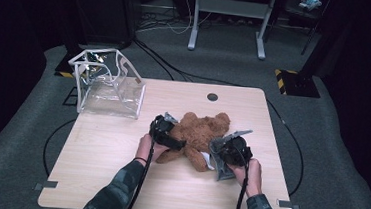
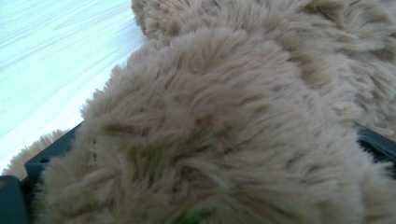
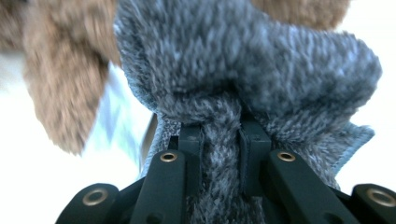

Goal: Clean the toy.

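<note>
High view: unlabelled teddy bear (image 1: 198, 135), grey cloth (image 1: 219, 155).

The high view looks forward and down over the whole tabletop (image 1: 117, 179). Each gripper view sits very close, pressed against the teddy bear (image 1: 198, 135), which all three views share.

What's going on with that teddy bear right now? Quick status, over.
Left hand-held gripper around the brown teddy bear. Right hand-held gripper shut on grey fleece cloth. Clear plastic bag standing apart, nothing blocking.
</note>
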`<state>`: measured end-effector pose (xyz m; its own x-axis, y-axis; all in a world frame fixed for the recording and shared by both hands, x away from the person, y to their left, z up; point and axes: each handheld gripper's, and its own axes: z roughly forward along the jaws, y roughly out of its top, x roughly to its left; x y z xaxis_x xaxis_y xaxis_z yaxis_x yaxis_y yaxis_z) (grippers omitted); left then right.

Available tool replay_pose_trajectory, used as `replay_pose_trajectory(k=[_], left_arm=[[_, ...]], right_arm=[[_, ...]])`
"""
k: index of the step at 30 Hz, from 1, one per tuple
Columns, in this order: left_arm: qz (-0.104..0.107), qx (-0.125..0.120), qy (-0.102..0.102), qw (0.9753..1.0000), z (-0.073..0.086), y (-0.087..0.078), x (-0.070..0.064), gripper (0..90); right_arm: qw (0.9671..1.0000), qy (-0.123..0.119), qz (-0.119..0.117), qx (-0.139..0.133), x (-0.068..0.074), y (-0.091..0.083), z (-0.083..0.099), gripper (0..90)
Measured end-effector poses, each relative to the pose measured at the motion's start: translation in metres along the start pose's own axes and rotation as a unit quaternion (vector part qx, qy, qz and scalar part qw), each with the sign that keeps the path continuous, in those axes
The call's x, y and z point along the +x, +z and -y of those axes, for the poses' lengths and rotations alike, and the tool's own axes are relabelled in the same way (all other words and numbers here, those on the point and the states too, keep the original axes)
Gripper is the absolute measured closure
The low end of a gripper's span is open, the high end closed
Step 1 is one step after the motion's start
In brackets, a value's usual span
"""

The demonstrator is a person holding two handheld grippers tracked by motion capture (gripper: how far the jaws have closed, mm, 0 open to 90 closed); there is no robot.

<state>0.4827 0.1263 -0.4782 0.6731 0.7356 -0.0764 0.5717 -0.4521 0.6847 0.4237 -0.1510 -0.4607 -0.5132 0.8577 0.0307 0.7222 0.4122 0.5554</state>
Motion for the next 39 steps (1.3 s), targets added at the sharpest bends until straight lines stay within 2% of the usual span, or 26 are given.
replay_pose_trajectory(k=[7, 12, 14, 15, 16, 17, 19, 20, 22, 24, 26, 28, 32, 35, 39], left_arm=[[0.003, -0.005, 0.000, 1.0000, 0.000, 0.001, 0.001, 0.5], [0.004, -0.004, 0.002, 1.0000, 0.000, 0.000, 0.002, 0.5], [0.005, -0.005, 0.002, 1.0000, 0.001, 0.000, 0.002, 0.5], [0.005, -0.005, 0.002, 1.0000, 0.001, 0.000, 0.002, 0.5], [0.005, -0.005, 0.002, 1.0000, 0.001, 0.000, 0.002, 0.5], [0.005, -0.006, 0.003, 1.0000, 0.001, 0.000, 0.002, 0.5], [0.006, -0.005, 0.003, 1.0000, 0.001, 0.000, 0.002, 0.5], [0.006, -0.007, 0.001, 1.0000, 0.001, 0.000, 0.002, 0.5], [0.006, -0.006, 0.001, 1.0000, 0.002, 0.000, 0.002, 0.5], [0.005, -0.004, 0.005, 1.0000, 0.002, 0.000, 0.003, 0.6], [0.005, -0.007, 0.004, 1.0000, 0.002, 0.000, 0.002, 0.6], [0.004, -0.004, 0.008, 0.9999, 0.002, 0.000, 0.002, 0.6], [0.004, -0.005, 0.007, 1.0000, 0.002, 0.001, 0.002, 0.6], [0.004, -0.006, 0.006, 1.0000, 0.002, 0.001, 0.002, 0.6], [0.003, -0.006, 0.006, 1.0000, 0.002, 0.001, 0.002, 0.6]], right_arm=[[0.9999, 0.009, 0.005, 0.006, -0.005, -0.011, 0.018, 75.4], [0.9998, 0.010, -0.004, -0.015, -0.005, -0.025, 0.013, 75.1], [0.9982, 0.001, -0.014, -0.059, 0.004, -0.040, -0.001, 75.1], [0.9982, 0.001, -0.014, -0.059, 0.004, -0.040, -0.001, 75.1], [0.9971, -0.003, -0.021, -0.073, 0.008, -0.045, -0.007, 75.1], [0.9949, -0.014, -0.025, -0.097, 0.020, -0.051, -0.021, 75.1], [0.9932, -0.033, -0.024, -0.109, 0.029, -0.048, -0.036, 75.0], [0.9931, -0.038, -0.021, -0.109, 0.033, -0.043, -0.043, 74.9], [0.9947, -0.043, -0.018, -0.091, 0.038, -0.027, -0.052, 75.0], [0.9968, -0.040, -0.016, -0.068, 0.040, -0.008, -0.054, 75.3], [0.9972, -0.036, -0.013, -0.065, 0.040, 0.003, -0.050, 75.7], [0.9973, -0.027, -0.017, -0.066, 0.040, 0.005, -0.046, 76.0], [0.9984, -0.033, -0.013, -0.045, 0.040, 0.009, -0.036, 76.2], [0.9990, -0.023, -0.020, -0.033, 0.038, 0.016, -0.026, 76.2], [0.9995, -0.021, -0.021, -0.011, 0.038, 0.024, -0.015, 76.3]])
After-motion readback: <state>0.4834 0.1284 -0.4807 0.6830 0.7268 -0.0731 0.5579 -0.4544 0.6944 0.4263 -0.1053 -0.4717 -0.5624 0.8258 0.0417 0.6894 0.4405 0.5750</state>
